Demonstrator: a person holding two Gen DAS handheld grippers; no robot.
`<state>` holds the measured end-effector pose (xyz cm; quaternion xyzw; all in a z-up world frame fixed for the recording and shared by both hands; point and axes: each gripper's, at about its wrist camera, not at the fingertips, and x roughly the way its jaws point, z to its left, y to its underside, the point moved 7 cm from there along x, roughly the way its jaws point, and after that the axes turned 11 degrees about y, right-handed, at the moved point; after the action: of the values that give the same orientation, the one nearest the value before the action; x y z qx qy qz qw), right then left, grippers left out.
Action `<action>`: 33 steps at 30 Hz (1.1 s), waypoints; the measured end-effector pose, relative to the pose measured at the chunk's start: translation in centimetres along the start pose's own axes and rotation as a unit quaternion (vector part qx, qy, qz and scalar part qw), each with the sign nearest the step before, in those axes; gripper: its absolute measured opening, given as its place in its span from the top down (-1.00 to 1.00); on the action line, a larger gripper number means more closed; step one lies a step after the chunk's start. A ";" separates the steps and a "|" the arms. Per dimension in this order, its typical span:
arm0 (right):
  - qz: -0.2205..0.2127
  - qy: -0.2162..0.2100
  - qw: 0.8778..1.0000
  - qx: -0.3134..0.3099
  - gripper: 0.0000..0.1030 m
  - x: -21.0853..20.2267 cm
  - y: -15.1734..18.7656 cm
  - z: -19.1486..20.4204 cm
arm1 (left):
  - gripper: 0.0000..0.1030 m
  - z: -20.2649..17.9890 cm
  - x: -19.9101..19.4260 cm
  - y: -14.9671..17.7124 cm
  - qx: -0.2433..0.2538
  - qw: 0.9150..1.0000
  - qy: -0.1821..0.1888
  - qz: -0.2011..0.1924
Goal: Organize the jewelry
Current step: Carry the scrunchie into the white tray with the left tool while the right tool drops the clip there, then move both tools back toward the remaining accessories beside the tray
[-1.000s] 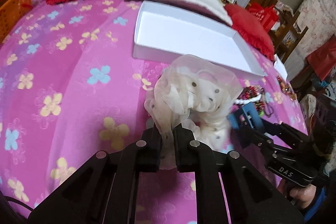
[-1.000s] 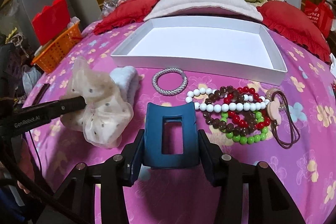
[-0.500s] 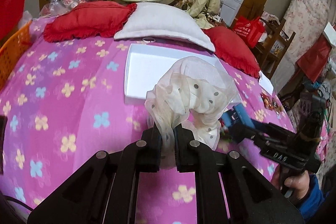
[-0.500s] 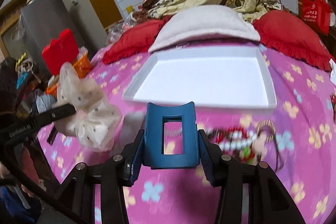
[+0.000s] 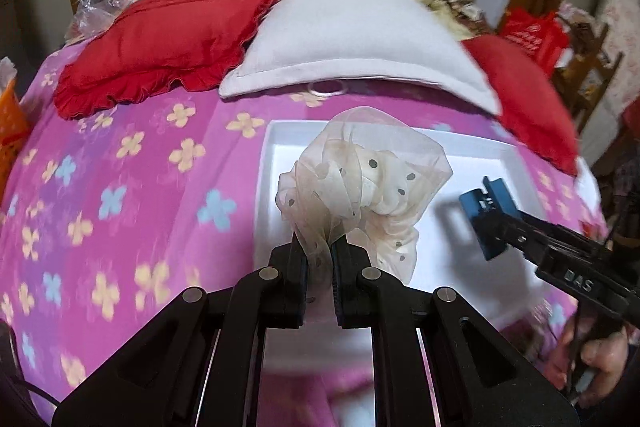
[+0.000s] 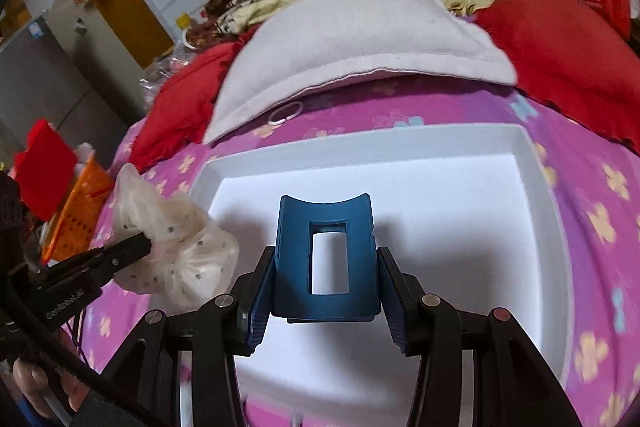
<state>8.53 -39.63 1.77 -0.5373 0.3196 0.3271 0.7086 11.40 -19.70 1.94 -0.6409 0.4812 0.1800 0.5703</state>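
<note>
My left gripper (image 5: 319, 251) is shut on a cream dotted scrunchie (image 5: 366, 183) and holds it over the left part of the white tray (image 5: 472, 143). My right gripper (image 6: 326, 291) is shut on a blue hair claw clip (image 6: 326, 255) and holds it above the tray's floor (image 6: 460, 227). In the left wrist view the clip (image 5: 486, 209) and right gripper show at the right. In the right wrist view the scrunchie (image 6: 176, 239) shows at the tray's left edge. The tray holds nothing that I can see.
The tray lies on a pink flowered bedspread (image 5: 120, 187). A white pillow (image 6: 360, 39) and red cushions (image 5: 168, 43) lie behind it, with a small pale ring (image 6: 285, 113) at the pillow's edge. An orange basket (image 6: 76, 207) stands at the left.
Both grippers have lifted off the bedspread and moved forward over the white tray, carrying the scrunchie and the blue clip. The bead bracelets have dropped out of view.
</note>
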 end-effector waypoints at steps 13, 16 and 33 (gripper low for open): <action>0.021 -0.016 0.999 0.032 -0.05 4.5 -2.4 0.2 | 0.14 1.8 3.4 -2.1 -0.026 0.999 0.032 0.006; 0.010 -0.020 0.999 0.027 -0.16 2.5 -1.7 0.5 | 0.13 1.3 1.9 -2.3 -0.025 0.999 0.040 0.001; 0.036 0.022 0.997 -0.071 -0.25 0.2 9.2 5.8 | -0.05 1.3 -14.1 11.8 -0.093 0.991 0.053 -0.079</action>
<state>1.80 -32.09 -2.18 -0.5813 0.3298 0.3625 0.6495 -4.52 -11.41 6.02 -0.7360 0.4394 0.1445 0.4943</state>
